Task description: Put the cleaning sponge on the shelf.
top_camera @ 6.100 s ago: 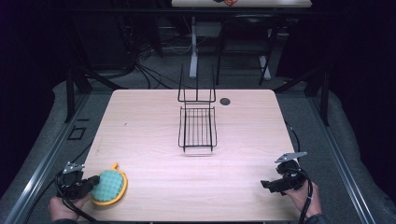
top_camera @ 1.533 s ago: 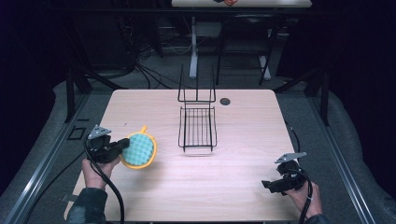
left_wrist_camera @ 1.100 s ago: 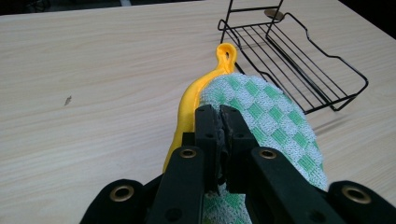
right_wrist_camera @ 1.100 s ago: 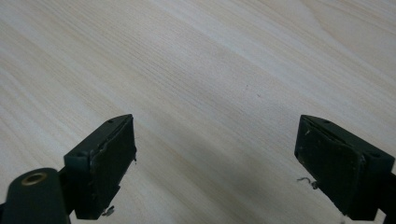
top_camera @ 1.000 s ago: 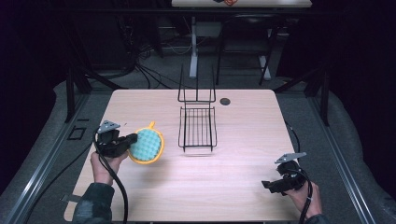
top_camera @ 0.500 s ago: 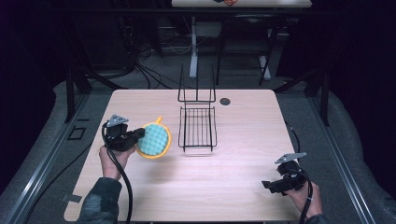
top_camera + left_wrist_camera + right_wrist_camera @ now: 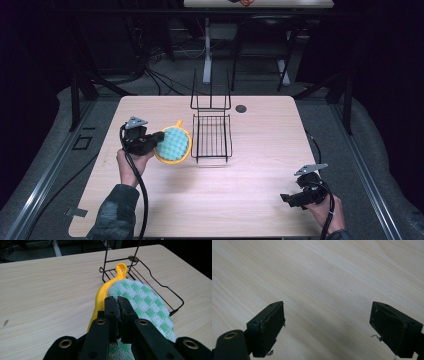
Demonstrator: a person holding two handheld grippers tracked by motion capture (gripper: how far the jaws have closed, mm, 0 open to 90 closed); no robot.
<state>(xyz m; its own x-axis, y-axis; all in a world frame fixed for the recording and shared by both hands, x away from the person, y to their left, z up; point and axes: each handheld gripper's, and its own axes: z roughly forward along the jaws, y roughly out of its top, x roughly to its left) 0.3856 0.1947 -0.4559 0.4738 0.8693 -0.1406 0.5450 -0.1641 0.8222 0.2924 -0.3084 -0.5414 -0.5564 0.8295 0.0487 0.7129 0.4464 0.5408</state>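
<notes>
From the high view, the left gripper point(image 7: 150, 141) held a yellow-rimmed green scrubber point(image 7: 173, 144) above the table point(image 7: 260, 130), just left of the black wire rack point(image 7: 212, 136); the right gripper point(image 7: 295, 198) sat well apart near the front right corner. In the left gripper view, the fingers point(image 7: 111, 312) were clamped on the scrubber's edge, its long axis and loop handle point(image 7: 121, 268) pointing toward the rack's near wire rim, the likely snag. In the right gripper view, the fingers point(image 7: 268, 326) stood wide and empty over bare wood.
</notes>
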